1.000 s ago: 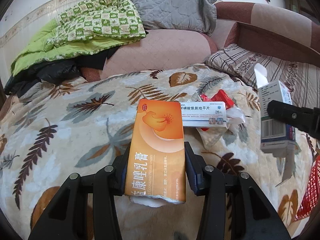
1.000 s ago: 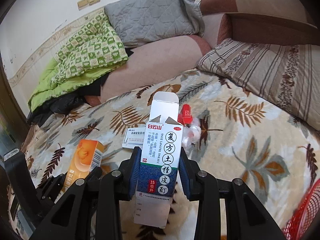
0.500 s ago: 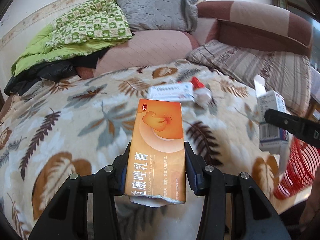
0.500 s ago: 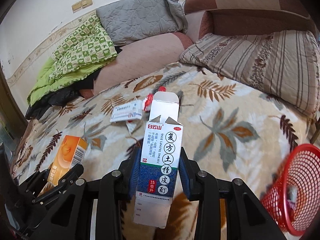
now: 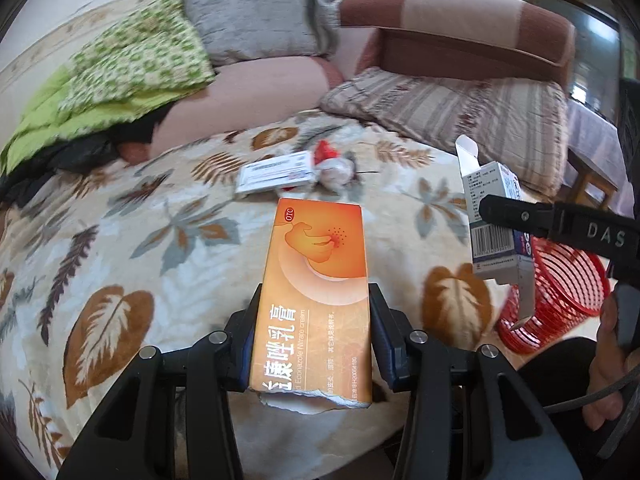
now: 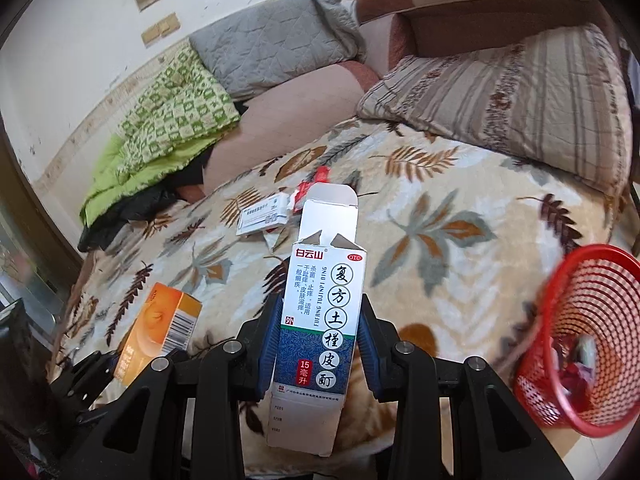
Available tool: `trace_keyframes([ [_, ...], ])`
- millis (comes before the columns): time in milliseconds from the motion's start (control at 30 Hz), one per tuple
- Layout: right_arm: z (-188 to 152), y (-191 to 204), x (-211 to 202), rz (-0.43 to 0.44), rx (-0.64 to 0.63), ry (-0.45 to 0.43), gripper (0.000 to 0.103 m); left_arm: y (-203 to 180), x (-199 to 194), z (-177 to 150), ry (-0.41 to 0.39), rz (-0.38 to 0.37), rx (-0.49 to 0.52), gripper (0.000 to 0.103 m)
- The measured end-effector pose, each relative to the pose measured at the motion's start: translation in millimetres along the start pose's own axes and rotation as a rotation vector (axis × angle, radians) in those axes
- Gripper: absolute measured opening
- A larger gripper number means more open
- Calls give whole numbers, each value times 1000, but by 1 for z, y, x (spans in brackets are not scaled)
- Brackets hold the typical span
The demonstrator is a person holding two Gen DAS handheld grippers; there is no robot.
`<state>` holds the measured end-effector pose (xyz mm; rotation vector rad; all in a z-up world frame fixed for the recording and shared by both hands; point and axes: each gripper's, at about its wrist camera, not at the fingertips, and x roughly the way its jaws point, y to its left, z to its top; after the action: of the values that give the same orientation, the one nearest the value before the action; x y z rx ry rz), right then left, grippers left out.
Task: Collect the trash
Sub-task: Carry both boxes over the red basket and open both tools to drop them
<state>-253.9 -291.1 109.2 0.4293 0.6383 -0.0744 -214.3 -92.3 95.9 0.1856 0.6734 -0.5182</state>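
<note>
My left gripper (image 5: 314, 336) clamps an orange box (image 5: 316, 292) above the leaf-print blanket (image 5: 140, 248). To the right, my right gripper (image 5: 500, 216) pinches a white box (image 5: 494, 224) with open flaps, near the red mesh basket (image 5: 568, 292). Farther off lie a flat white packet (image 5: 276, 176) and red wrappers (image 5: 326, 150).

A bed fills the room, spread with a cream blanket (image 6: 460, 184) printed in brown and grey leaves. Against the white wall (image 6: 72, 40) lie a grey quilted pillow (image 6: 276, 52) and a green checked quilt (image 6: 172, 108) — rumpled. A striped pillow (image 6: 520, 96) rests by the brown headboard (image 5: 460, 40) (padded, two-toned). Daylight is soft.
</note>
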Motion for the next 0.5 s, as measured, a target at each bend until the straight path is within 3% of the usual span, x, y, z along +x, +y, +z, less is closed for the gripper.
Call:
trace_keyframes([
  [167, 2, -52, -47, -33, 89, -51, 39, -37, -4, 15, -11, -76, 79, 45],
  [500, 2, -182, -116, -248, 266, -109, 39, -151, 28, 68, 39, -349, 190, 45],
])
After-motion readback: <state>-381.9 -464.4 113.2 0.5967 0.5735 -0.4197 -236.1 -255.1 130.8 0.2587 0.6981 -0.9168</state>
